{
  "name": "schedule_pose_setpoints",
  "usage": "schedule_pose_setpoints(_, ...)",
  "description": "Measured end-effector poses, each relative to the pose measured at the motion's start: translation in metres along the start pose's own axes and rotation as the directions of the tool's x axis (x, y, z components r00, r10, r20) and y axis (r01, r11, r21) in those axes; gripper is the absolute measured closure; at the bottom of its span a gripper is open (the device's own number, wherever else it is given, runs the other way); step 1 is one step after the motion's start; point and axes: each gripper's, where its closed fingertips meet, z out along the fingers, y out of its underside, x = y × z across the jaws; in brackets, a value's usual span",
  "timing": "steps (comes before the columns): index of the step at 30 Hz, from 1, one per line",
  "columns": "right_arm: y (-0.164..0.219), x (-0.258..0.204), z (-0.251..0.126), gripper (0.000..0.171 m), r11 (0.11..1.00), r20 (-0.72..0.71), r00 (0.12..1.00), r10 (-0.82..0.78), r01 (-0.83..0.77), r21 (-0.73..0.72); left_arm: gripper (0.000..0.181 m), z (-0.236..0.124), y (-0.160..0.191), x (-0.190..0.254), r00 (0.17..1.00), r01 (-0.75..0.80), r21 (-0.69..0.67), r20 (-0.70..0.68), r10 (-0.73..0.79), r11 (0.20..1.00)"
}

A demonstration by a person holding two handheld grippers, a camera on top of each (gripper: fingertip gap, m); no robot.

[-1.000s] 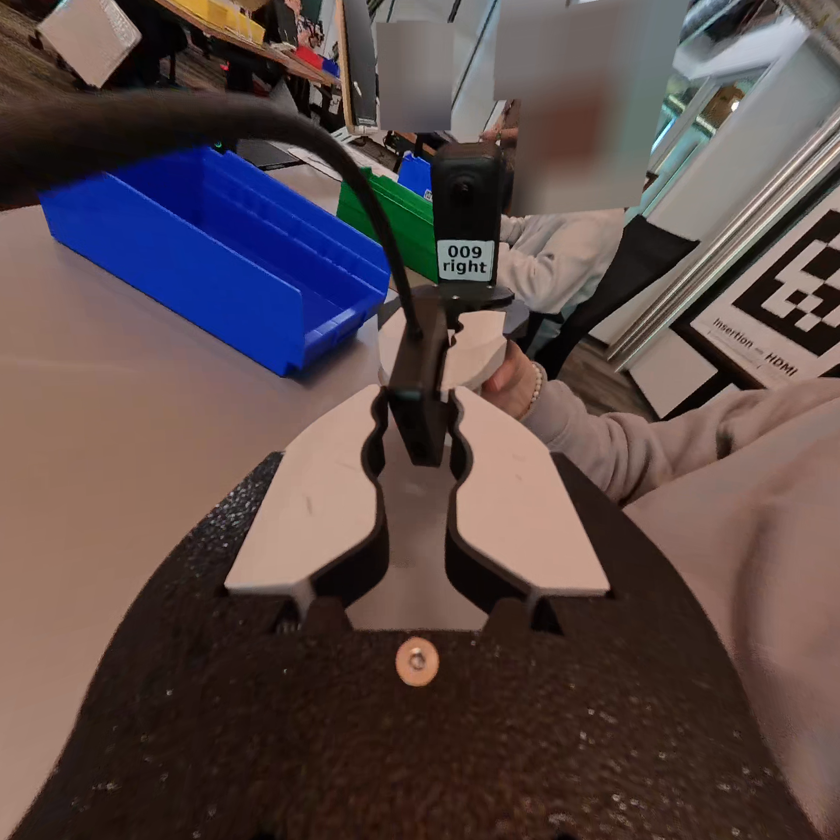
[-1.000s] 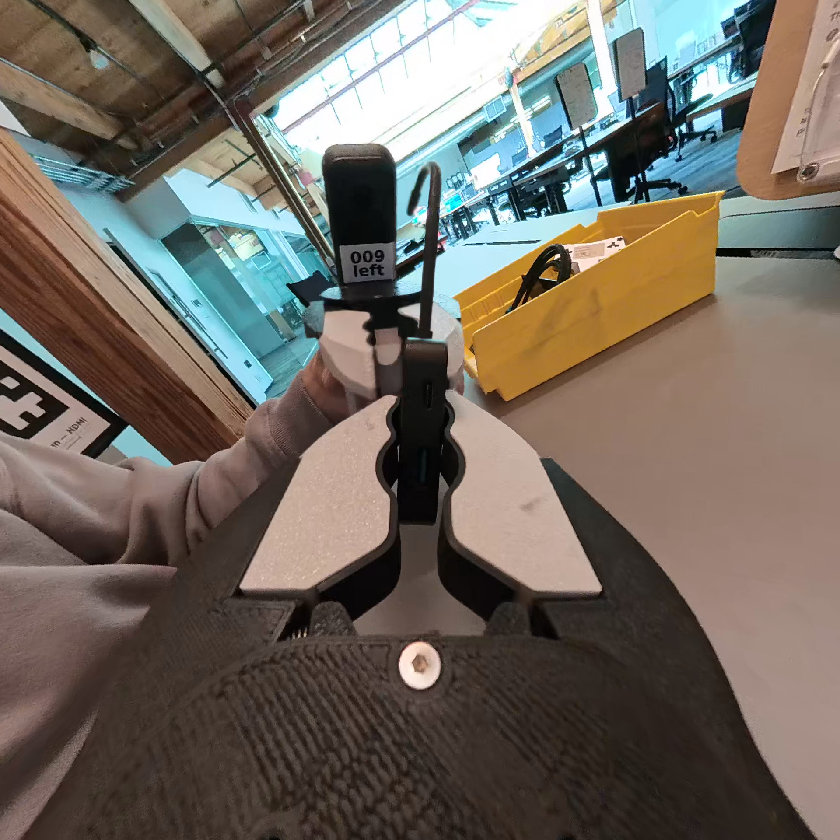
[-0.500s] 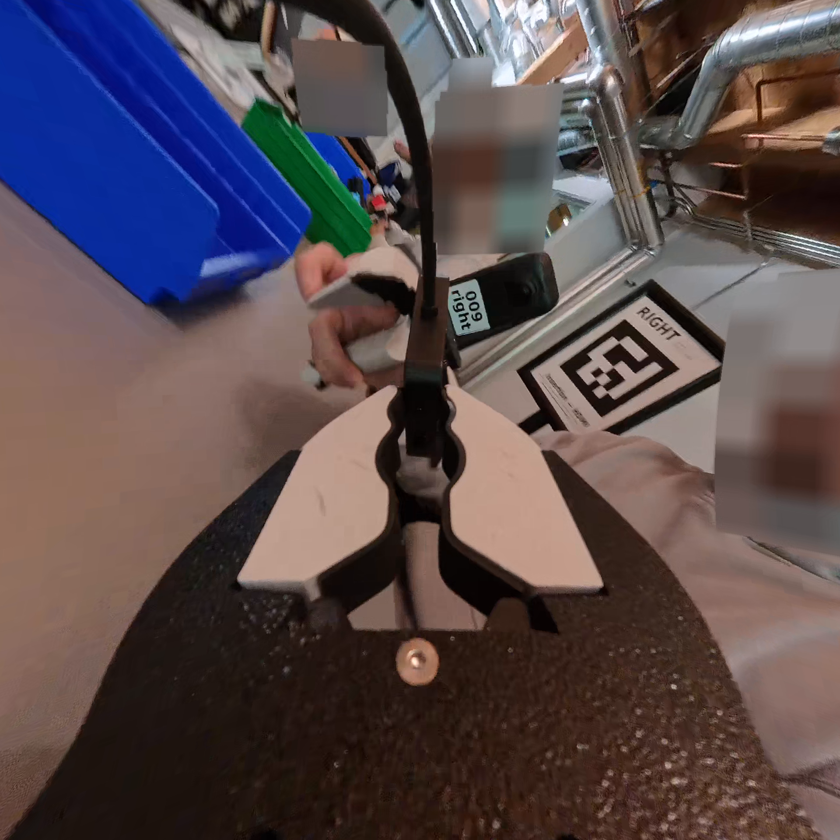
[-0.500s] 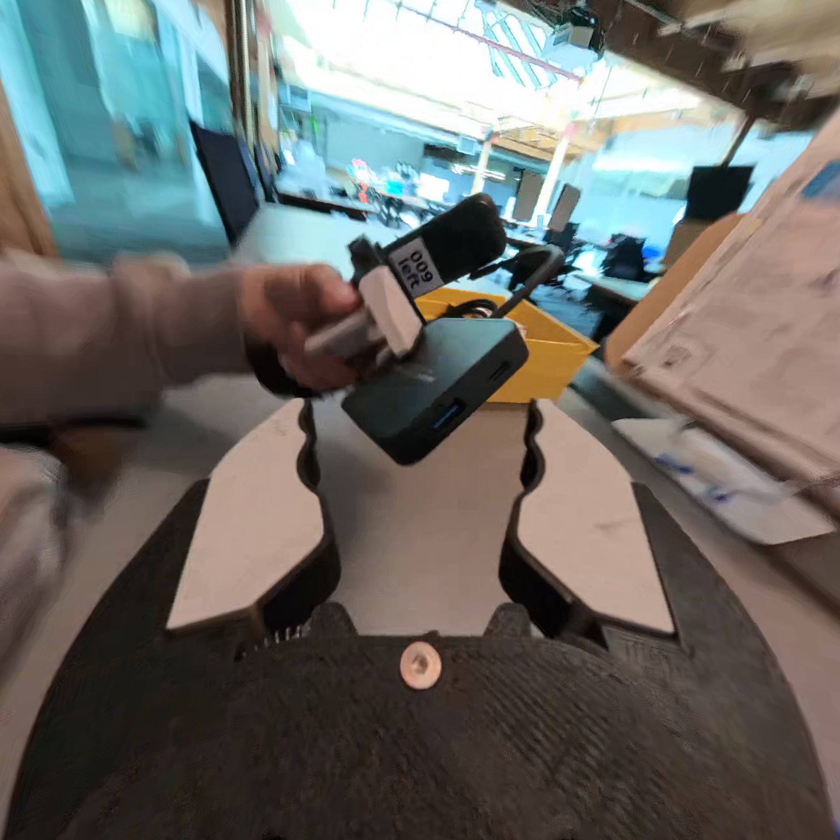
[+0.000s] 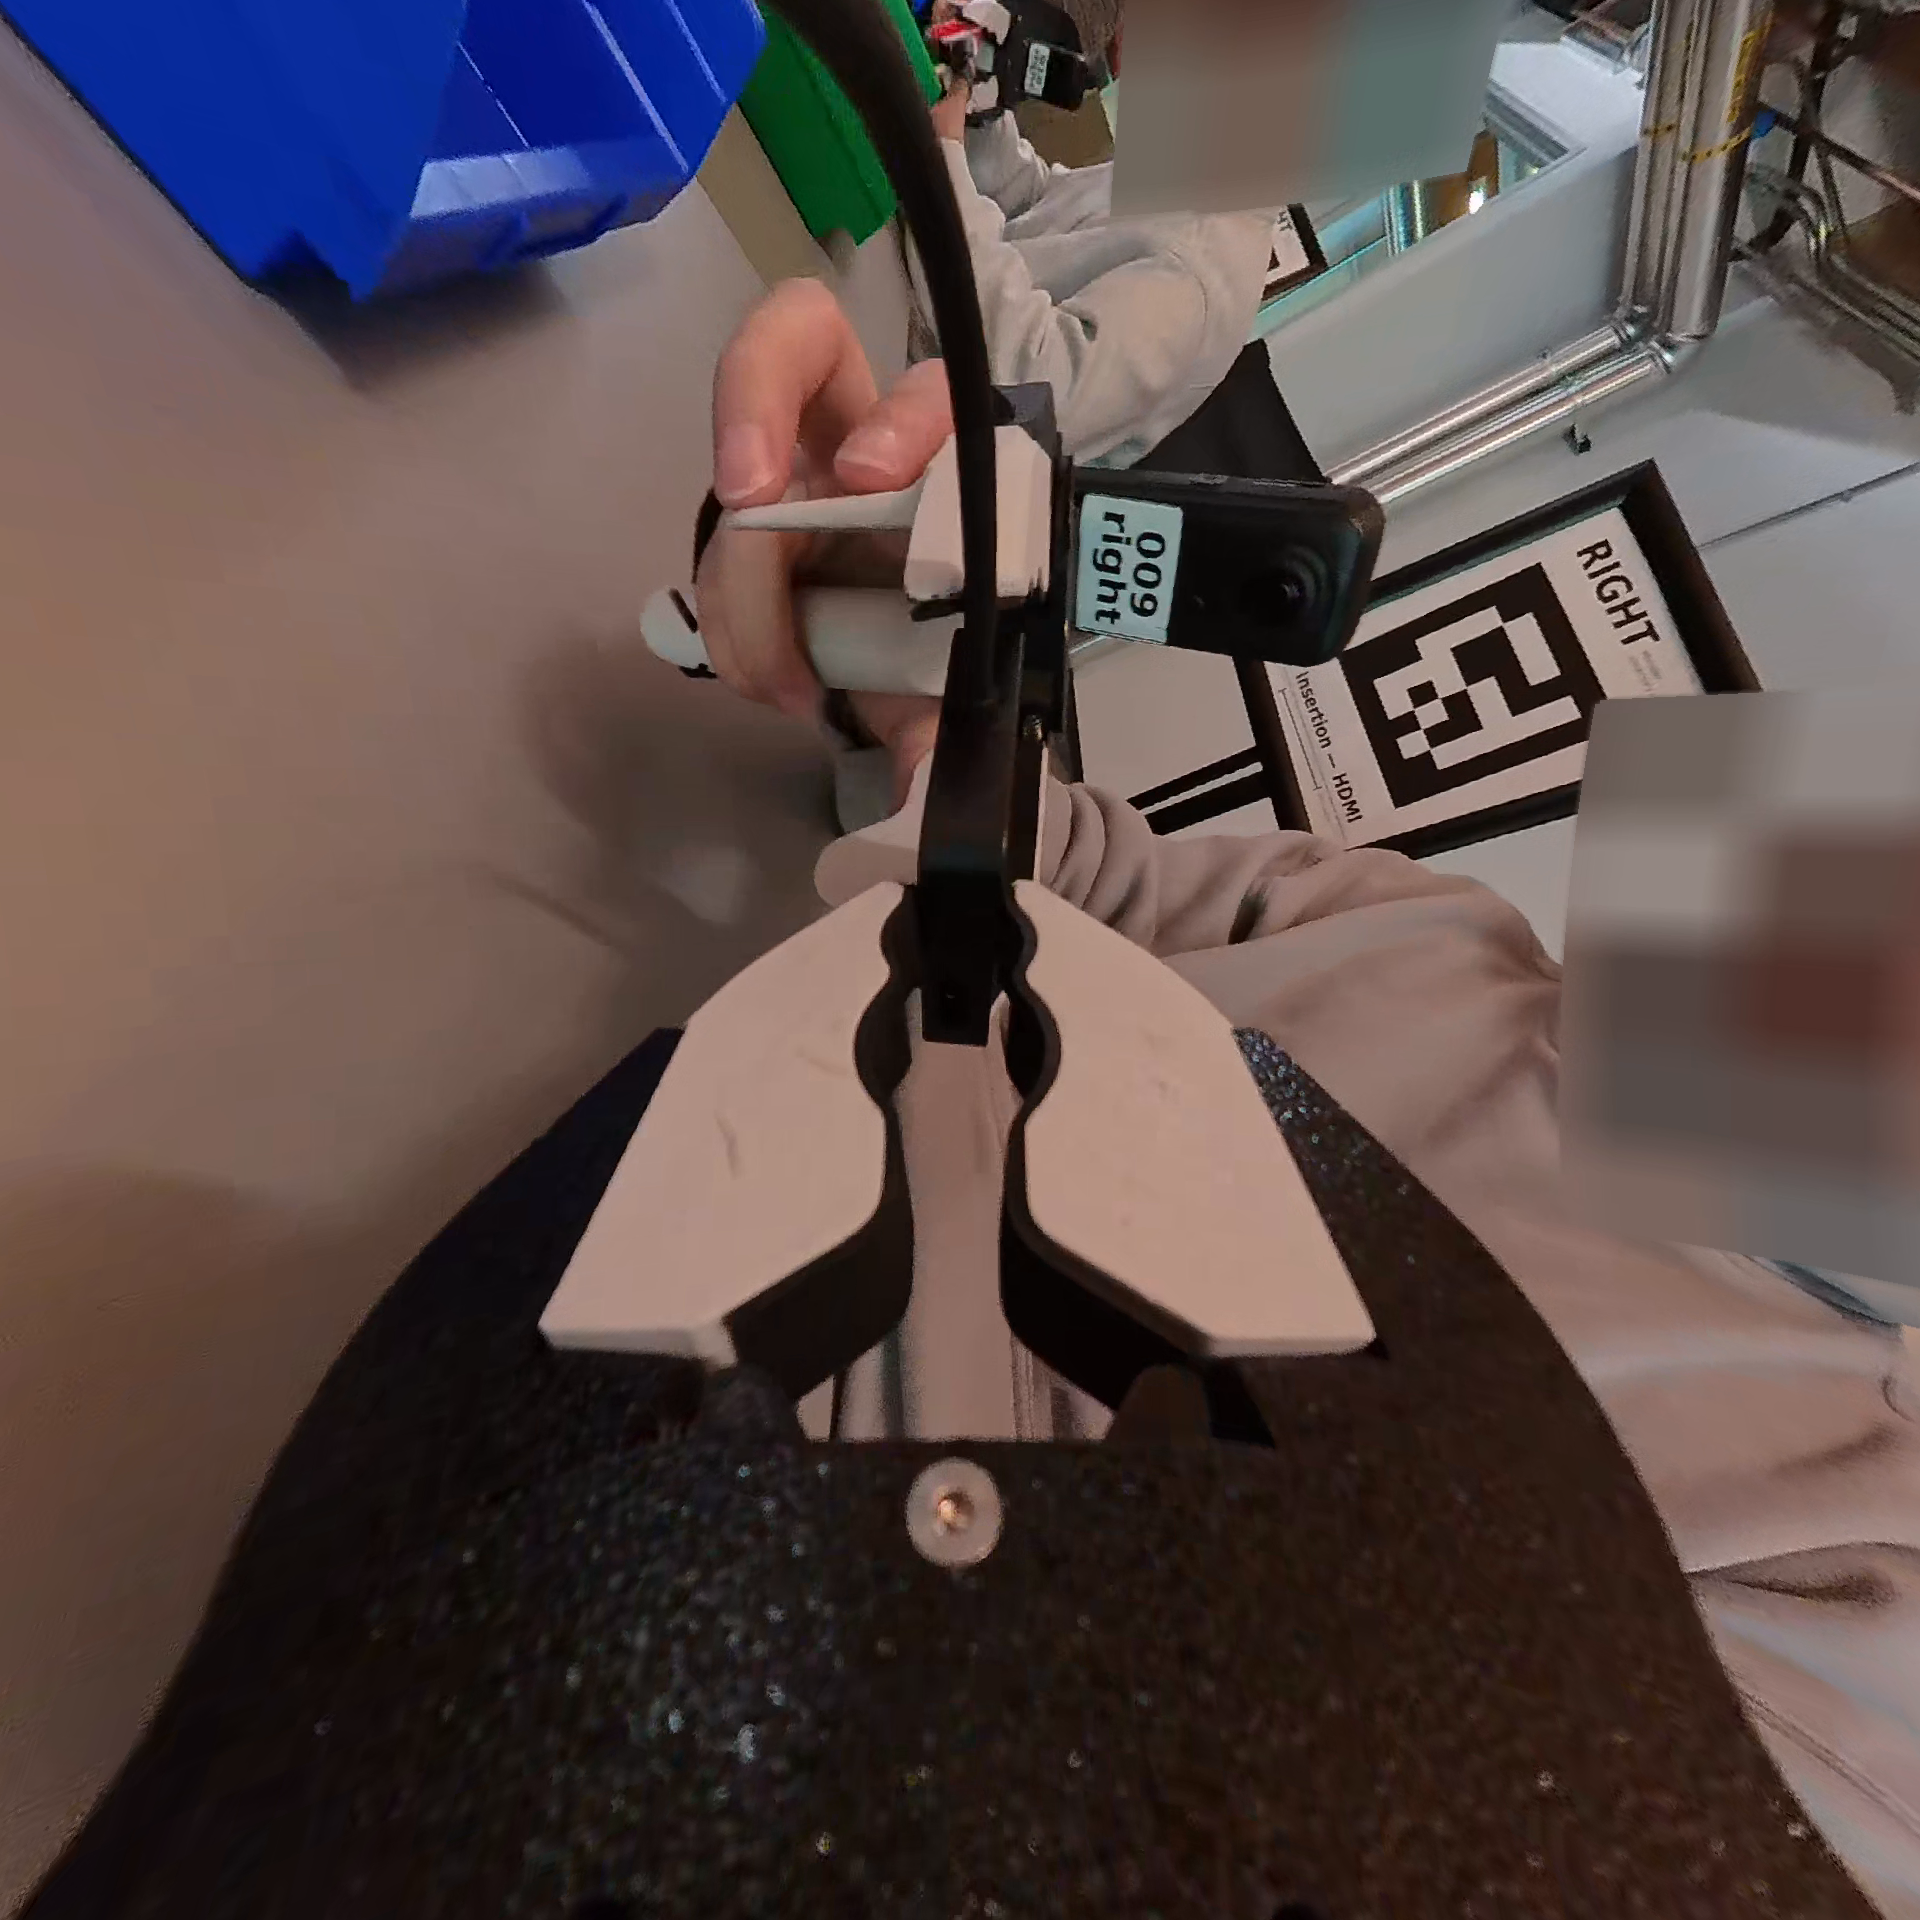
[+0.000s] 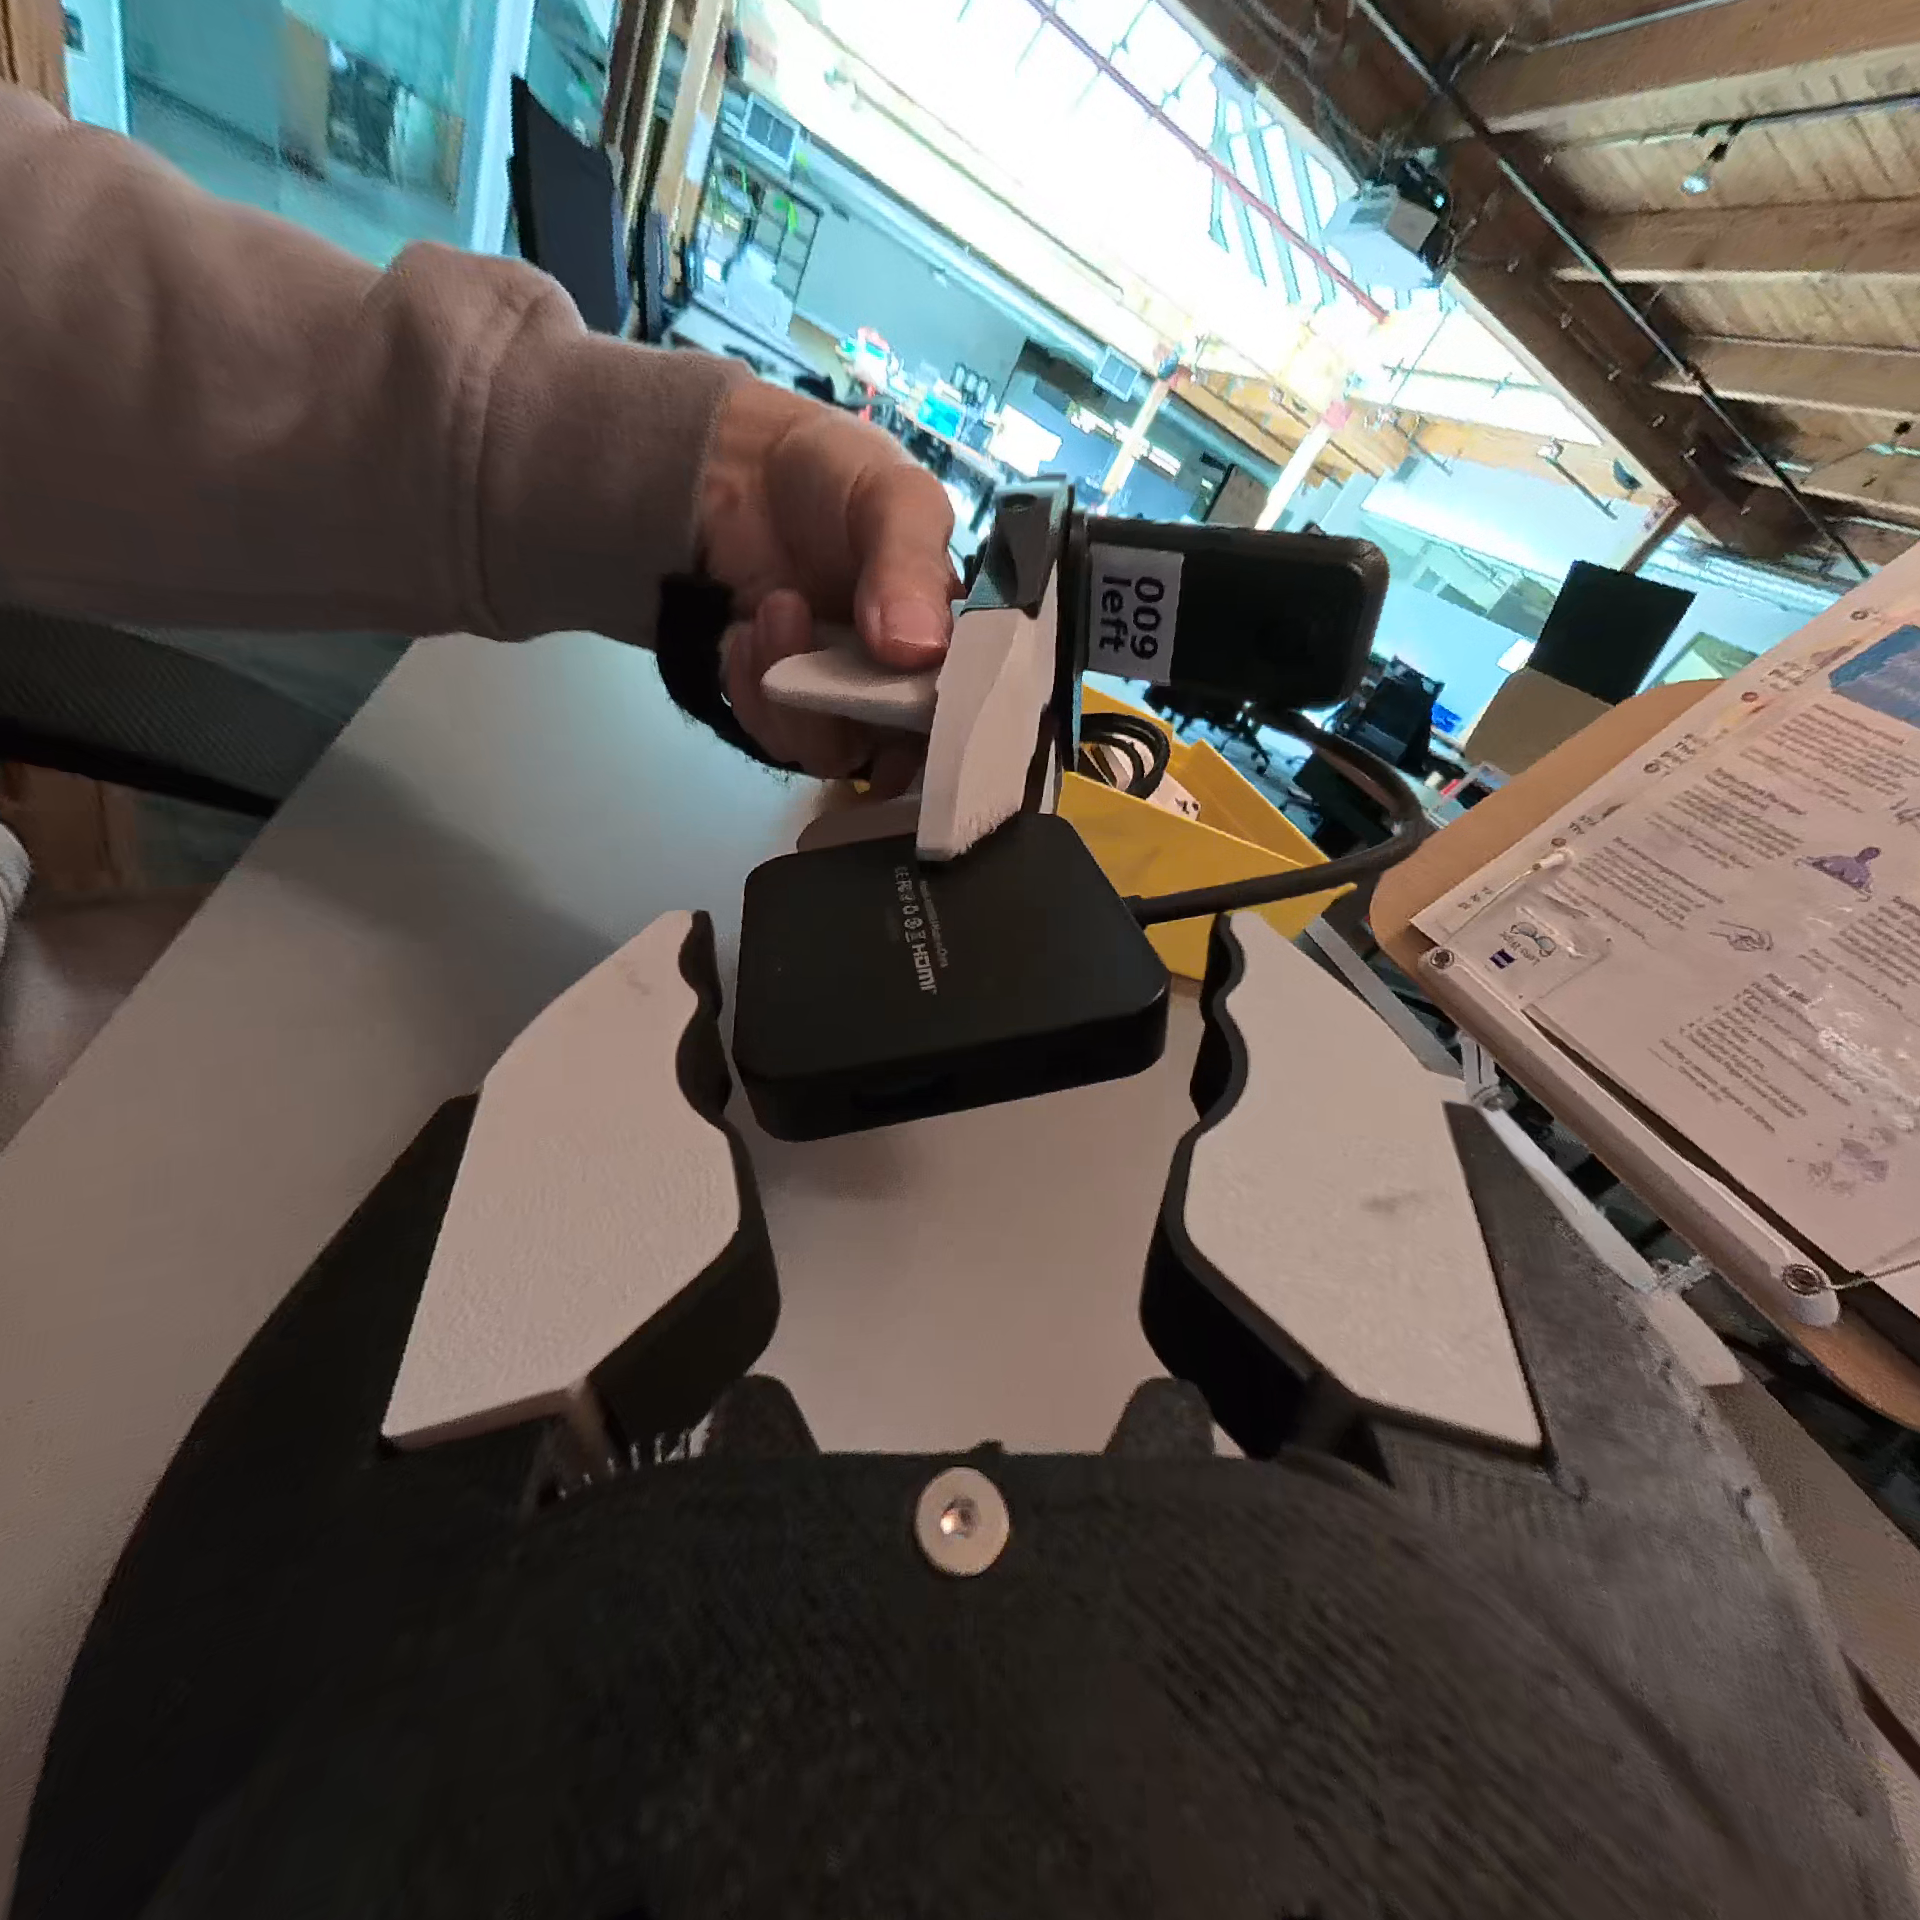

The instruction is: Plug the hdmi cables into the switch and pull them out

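Note:
The black HDMI switch shows edge-on in the left wrist view, and my left gripper is shut on it. A black cable rises from its far end and curves left. In the right wrist view the switch appears flat, held above the table by the left gripper's white fingers at its far edge. My right gripper is open, with its fingers on either side of the switch and not touching it. The cable leaves the switch to the right.
A blue bin and a green bin stand at the far side of the grey table. A yellow bin holds coiled cable behind the switch. A wooden board with papers leans at the right. A framed marker sign stands below the table.
My right gripper has let go of the switch and opened wide. My left gripper keeps hold and has turned, so the switch now faces flat toward the right gripper.

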Motion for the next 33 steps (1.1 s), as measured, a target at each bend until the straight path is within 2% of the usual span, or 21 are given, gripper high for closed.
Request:
schedule_pose_setpoints(5, -0.005, 0.005, -0.003, 0.095, 0.998, -0.031, 1.000, -0.001, 0.003, 0.067, 0.168, 0.001, -0.007, 0.004, 0.999, 0.033, 0.054, -0.036, -0.031, 0.998)
schedule_pose_setpoints(8, -0.002, 0.013, -0.003, 0.095, 0.997, -0.071, 0.997, 0.039, -0.034, 0.076, 0.168, -0.001, -0.017, 0.002, 0.999, 0.046, 0.128, -0.005, -0.045, 0.991)
schedule_pose_setpoints(10, 0.000, 0.023, -0.001, 0.095, 0.991, -0.120, 0.985, 0.121, -0.112, 0.079, 0.166, -0.006, -0.029, 0.000, 0.999, 0.038, 0.204, 0.014, -0.042, 0.978)
schedule_pose_setpoints(12, -0.001, 0.033, -0.003, 0.094, 0.978, -0.161, 0.967, 0.196, -0.180, 0.110, 0.156, -0.016, -0.046, 0.001, 0.996, -0.063, 0.319, 0.074, 0.042, 0.946)
schedule_pose_setpoints(14, 0.001, 0.037, -0.006, 0.095, 0.953, -0.152, 0.945, 0.289, -0.270, 0.135, 0.155, -0.033, -0.061, 0.005, 0.976, -0.198, 0.430, 0.166, 0.139, 0.881)
schedule_pose_setpoints(16, 0.000, 0.046, -0.012, 0.095, 0.891, -0.146, 0.889, 0.433, -0.399, 0.218, 0.152, -0.045, -0.067, 0.014, 0.905, -0.413, 0.461, 0.302, 0.299, 0.786)
schedule_pose_setpoints(18, -0.002, 0.051, -0.020, 0.095, 0.780, -0.065, 0.806, 0.588, -0.543, 0.311, 0.142, -0.047, -0.062, 0.024, 0.718, -0.685, 0.358, 0.481, 0.503, 0.634)
schedule_pose_setpoints(21, -0.001, 0.045, -0.026, 0.095, 0.648, 0.091, 0.712, 0.696, -0.677, 0.350, 0.128, -0.033, -0.047, 0.030, 0.289, -0.942, 0.072, 0.671, 0.683, 0.328)
schedule_pose_setpoints(23, -0.002, 0.040, -0.027, 0.095, 0.594, 0.159, 0.671, 0.724, -0.724, 0.352, 0.124, -0.020, -0.038, 0.020, 0.001, -0.965, -0.184, 0.709, 0.705, 0.186)
schedule_pose_setpoints(25, -0.002, 0.033, -0.023, 0.095, 0.586, 0.192, 0.658, 0.729, -0.743, 0.323, 0.120, -0.012, -0.035, 0.006, -0.234, -0.905, -0.412, 0.695, 0.679, 0.110)
schedule_pose_setpoints(27, -0.006, 0.025, -0.021, 0.095, 0.595, 0.225, 0.666, 0.711, -0.740, 0.313, 0.120, -0.003, -0.033, 0.001, -0.409, -0.827, -0.562, 0.628, 0.662, 0.023)
schedule_pose_setpoints(28, -0.007, 0.023, -0.020, 0.095, 0.604, 0.222, 0.674, 0.704, -0.733, 0.312, 0.124, 0.001, -0.032, 0.004, -0.486, -0.795, -0.605, 0.593, 0.642, -0.042)
schedule_pose_setpoints(29, -0.006, 0.020, -0.019, 0.095, 0.620, 0.215, 0.686, 0.695, -0.723, 0.305, 0.138, 0.007, -0.030, 0.008, -0.544, -0.770, -0.629, 0.557, 0.628, -0.108)
schedule_pose_setpoints(31, -0.006, 0.012, -0.016, 0.095, 0.664, 0.213, 0.719, 0.661, -0.693, 0.280, 0.158, 0.016, -0.027, 0.008, -0.612, -0.720, -0.669, 0.485, 0.625, -0.185)
schedule_pose_setpoints(33, -0.005, 0.013, -0.016, 0.095, 0.691, 0.180, 0.745, 0.642, -0.664, 0.286, 0.160, 0.017, -0.028, 0.005, -0.630, -0.699, -0.685, 0.456, 0.629, -0.204)
